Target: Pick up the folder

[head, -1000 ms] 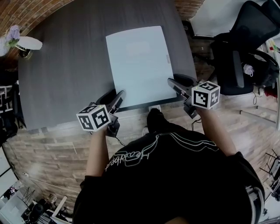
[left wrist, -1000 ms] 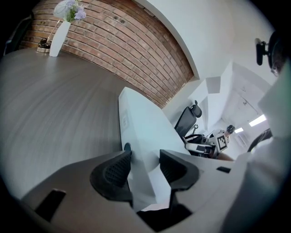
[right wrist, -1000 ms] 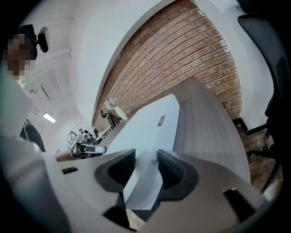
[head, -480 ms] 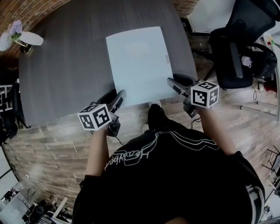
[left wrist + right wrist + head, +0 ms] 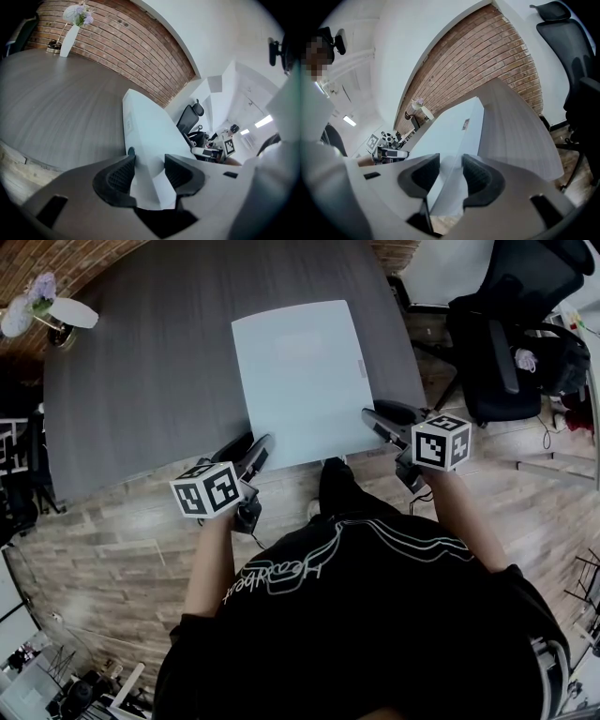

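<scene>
Head view gives us the dark grey table filling the far half of the scene, with a black office chair off its right end.

On the table's near right part lies the pale blue folder. Its long axis runs from near to far, straight away from us. Its near short edge juts past the table's near edge, over the wooden floor.

We hold that near edge with 2 tools at 1 corner each. The left gripper is on the near-left corner and the right gripper on the near-right corner.

In the left gripper view the dark ribbed pads stand about half apart, 1 on each face of the folder's corner, and press on it. The right gripper view shows the same: jaws partly closed, pads clamped on the folder's edge, nothing else between them.

A small white vase with flowers stands far off at the table's far-left corner, well clear.

Neither hand is nearer: both sit on the same short edge, and the whole length of the folder stretches away from the jaws. We judge the lift needs both hands to rise together, or the far end will sag or drag. Whether that far end is off the tabletop we cannot tell.
</scene>
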### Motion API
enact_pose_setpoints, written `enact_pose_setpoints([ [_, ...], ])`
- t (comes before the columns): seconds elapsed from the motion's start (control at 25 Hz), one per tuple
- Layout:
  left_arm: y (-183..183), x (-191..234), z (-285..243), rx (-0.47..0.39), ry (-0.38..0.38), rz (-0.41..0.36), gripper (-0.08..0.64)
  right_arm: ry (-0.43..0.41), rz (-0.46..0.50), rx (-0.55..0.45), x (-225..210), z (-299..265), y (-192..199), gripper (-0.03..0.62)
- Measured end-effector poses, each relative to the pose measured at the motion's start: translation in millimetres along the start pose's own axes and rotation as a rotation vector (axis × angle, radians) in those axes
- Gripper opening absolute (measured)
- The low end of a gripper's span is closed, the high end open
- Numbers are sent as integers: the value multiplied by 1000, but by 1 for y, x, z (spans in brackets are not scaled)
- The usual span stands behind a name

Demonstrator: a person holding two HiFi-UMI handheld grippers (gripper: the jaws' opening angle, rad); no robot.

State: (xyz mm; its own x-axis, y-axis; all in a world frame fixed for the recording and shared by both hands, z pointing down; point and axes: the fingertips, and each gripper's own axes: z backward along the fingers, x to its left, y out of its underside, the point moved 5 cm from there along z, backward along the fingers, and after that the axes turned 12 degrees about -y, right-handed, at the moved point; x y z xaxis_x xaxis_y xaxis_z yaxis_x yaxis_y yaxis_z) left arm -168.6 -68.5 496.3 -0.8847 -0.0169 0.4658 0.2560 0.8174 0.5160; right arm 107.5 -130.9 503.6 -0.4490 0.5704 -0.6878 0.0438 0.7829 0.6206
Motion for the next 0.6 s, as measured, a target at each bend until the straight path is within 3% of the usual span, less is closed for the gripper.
enact_pose_setpoints([
  [0.6, 28, -4, 16, 23, 0, -6, 198, 4, -9, 5, 16, 12, 25, 135],
])
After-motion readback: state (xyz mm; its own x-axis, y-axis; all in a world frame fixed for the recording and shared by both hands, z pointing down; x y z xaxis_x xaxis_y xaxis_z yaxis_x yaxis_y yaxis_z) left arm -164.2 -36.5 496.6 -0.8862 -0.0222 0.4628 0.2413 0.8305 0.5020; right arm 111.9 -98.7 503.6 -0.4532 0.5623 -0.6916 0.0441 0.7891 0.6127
